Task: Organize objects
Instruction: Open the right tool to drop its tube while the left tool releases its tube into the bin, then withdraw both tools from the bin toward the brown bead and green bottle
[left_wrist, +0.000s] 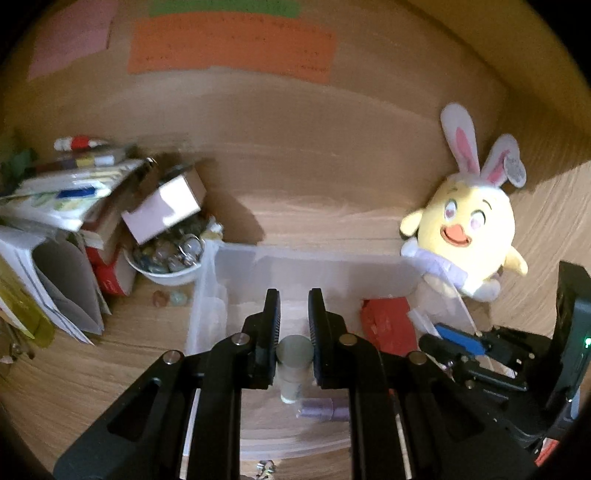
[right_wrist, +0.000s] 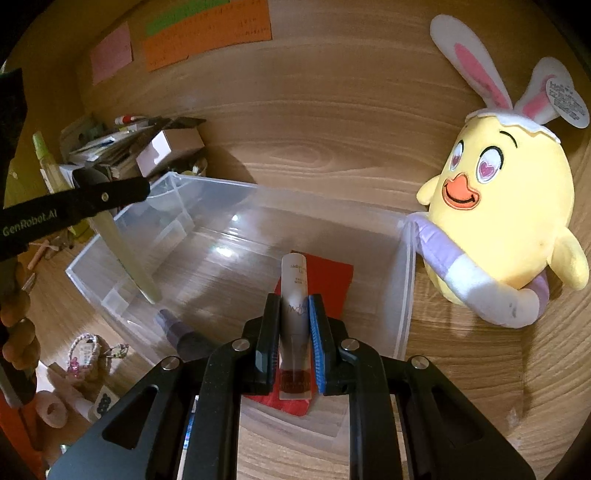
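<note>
Slim clear red-based cosmetic tube (right_wrist: 294, 314), frame centre, clamped in right gripper (right_wrist: 293, 325) jaws above clear plastic bin (right_wrist: 404, 280); pale cylindrical bottle (left_wrist: 293, 363) clamped in left gripper (left_wrist: 293, 325) jaws; risk: tube slipping, bouncing off red pouch (right_wrist: 328, 277).

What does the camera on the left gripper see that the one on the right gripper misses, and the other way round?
Only the left wrist view shows the white bowl of trinkets and, end-on, the pale tube clamped in the left gripper. Only the right wrist view shows the white cosmetic tube clamped in the right gripper, the small woven basket and the person's hand. Both show the clear plastic bin, the red packet inside it, the yellow chick plush and the orange note.
</note>
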